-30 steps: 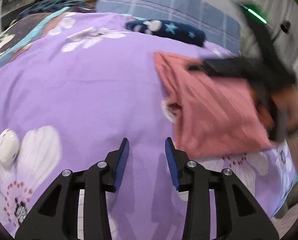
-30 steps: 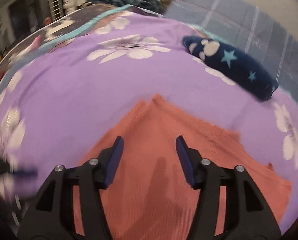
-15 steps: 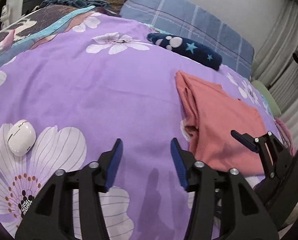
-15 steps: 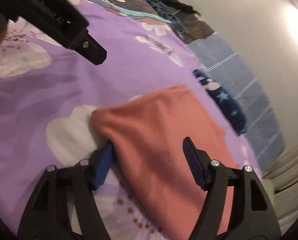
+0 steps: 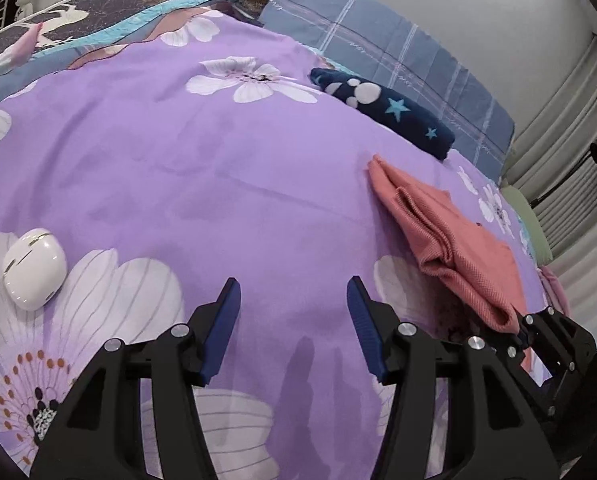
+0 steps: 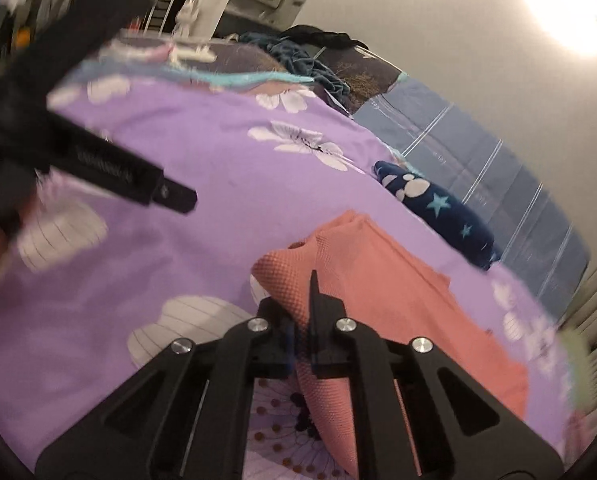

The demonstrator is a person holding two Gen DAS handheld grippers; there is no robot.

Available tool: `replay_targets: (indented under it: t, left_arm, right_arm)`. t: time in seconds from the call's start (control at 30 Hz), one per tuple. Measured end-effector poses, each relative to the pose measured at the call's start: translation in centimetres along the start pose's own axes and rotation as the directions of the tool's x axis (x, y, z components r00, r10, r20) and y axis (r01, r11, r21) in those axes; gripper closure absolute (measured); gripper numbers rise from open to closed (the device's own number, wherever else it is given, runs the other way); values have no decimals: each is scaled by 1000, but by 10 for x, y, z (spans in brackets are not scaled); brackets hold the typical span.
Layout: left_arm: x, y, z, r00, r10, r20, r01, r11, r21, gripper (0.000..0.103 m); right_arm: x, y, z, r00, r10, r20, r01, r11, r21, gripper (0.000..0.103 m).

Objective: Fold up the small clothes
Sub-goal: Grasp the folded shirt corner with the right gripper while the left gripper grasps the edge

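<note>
Right gripper [image 6: 302,320] clenched on salmon knit garment [image 6: 398,276] near corner. Left gripper [image 5: 292,312] spread, empty, at its 9 o'clock. Best lift slowly, keeping layers together.

**Little legible lettering**

The blue checked bedding [image 5: 382,44] carries small pale words along its stripes, too small to read; in the right wrist view the left gripper [image 6: 178,196] shows a line of white print on the side of its black finger, blurred beyond reading; no other label, brand, number or sign can be made out in either view.
</note>
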State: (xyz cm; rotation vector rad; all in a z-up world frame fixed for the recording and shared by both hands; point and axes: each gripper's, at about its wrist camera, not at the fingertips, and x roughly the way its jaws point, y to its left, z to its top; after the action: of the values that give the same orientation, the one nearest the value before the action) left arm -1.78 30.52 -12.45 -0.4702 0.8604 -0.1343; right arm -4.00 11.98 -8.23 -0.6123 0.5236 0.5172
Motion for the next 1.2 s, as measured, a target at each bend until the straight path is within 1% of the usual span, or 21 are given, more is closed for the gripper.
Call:
replay_targets:
  t: [0.1, 0.17, 0.2, 0.27, 0.3, 0.33, 0.4, 0.47, 0.53, 0.57, 0.6, 0.63, 0.7, 0.8, 0.83, 0.87, 0.9, 0.93, 0.97, 1.03, 1.2]
  left_arm:
    - [3, -6, -1, 1000, -18, -9, 19, 1000, 17, 47]
    - [7, -9, -2, 998, -60, -31, 61, 998, 15, 46]
    - [10, -10, -2, 995, -86, -43, 87, 996, 11, 46]
    - [18, -12, 1, 980, -189, -68, 188, 982, -10, 46]
    - [23, -13, 4, 967, -240, -78, 239, 971, -23, 46]
    - [30, -16, 7, 948, -305, -92, 303, 952, -43, 46]
    - [41, -20, 14, 912, -396, -105, 390, 918, -74, 46]
    - [56, -26, 24, 858, -501, -117, 489, 865, -115, 46]
    - [73, -32, 34, 810, -570, -138, 551, 820, -155, 39]
    - [82, -36, 38, 796, -584, -160, 561, 810, -168, 39]
    - [93, -40, 42, 787, -587, -191, 560, 809, -178, 39]
    - [108, -47, 46, 783, -576, -234, 547, 817, -183, 39]
    - [131, -59, 56, 795, -541, -275, 515, 841, -166, 40]
    - [140, -75, 68, 815, -513, -270, 498, 858, -126, 40]
    - [144, -82, 72, 827, -494, -269, 485, 868, -106, 48]
    - [149, -85, 74, 838, -471, -275, 466, 881, -87, 58]
    - [156, -90, 75, 856, -430, -285, 430, 900, -67, 66]
    - [160, -89, 77, 865, -402, -299, 403, 913, -60, 87]
    - [165, -88, 78, 869, -382, -314, 383, 922, -61, 91]
    - [170, -82, 81, 862, -401, -310, 391, 915, -97, 91]
    - [160, -86, 90, 873, -400, -280, 396, 915, -74, 91]
  right_arm:
    - [-7, -19, -2, 996, 89, 14, -90, 991, 98, 98]
    - [-9, -34, -4, 989, 145, 22, -146, 973, 177, 98]
    - [-10, -37, -5, 986, 163, 22, -164, 966, 200, 98]
    - [-12, -37, -5, 985, 173, 22, -174, 961, 214, 98]
    - [-14, -35, -6, 985, 172, 22, -173, 961, 214, 98]
    - [-14, -33, -5, 984, 177, 17, -177, 961, 214, 98]
    - [-16, -26, -7, 984, 176, 5, -174, 963, 207, 98]
    - [-14, -19, -8, 985, 170, -10, -165, 969, 185, 98]
    - [-14, -14, -10, 987, 161, -24, -155, 974, 165, 98]
    - [-13, -12, -10, 987, 159, -28, -153, 976, 157, 98]
    - [-11, -9, -10, 988, 151, -36, -144, 979, 146, 98]
    - [-10, -7, -11, 988, 148, -41, -141, 980, 143, 98]
    - [-7, -3, -11, 988, 144, -54, -135, 981, 141, 98]
    - [-6, -1, -12, 988, 139, -64, -128, 981, 143, 98]
    - [-6, 0, -12, 989, 136, -65, -126, 982, 144, 98]
    - [-6, 0, -12, 989, 134, -66, -124, 982, 145, 98]
    - [-6, -1, -12, 989, 134, -65, -123, 981, 150, 98]
    - [-6, -1, -12, 989, 135, -65, -124, 980, 154, 98]
    - [-6, -2, -12, 989, 135, -64, -124, 979, 160, 98]
    - [-5, -4, -12, 988, 139, -65, -126, 978, 168, 98]
    - [-14, -11, -13, 991, 128, -40, -118, 975, 191, 98]
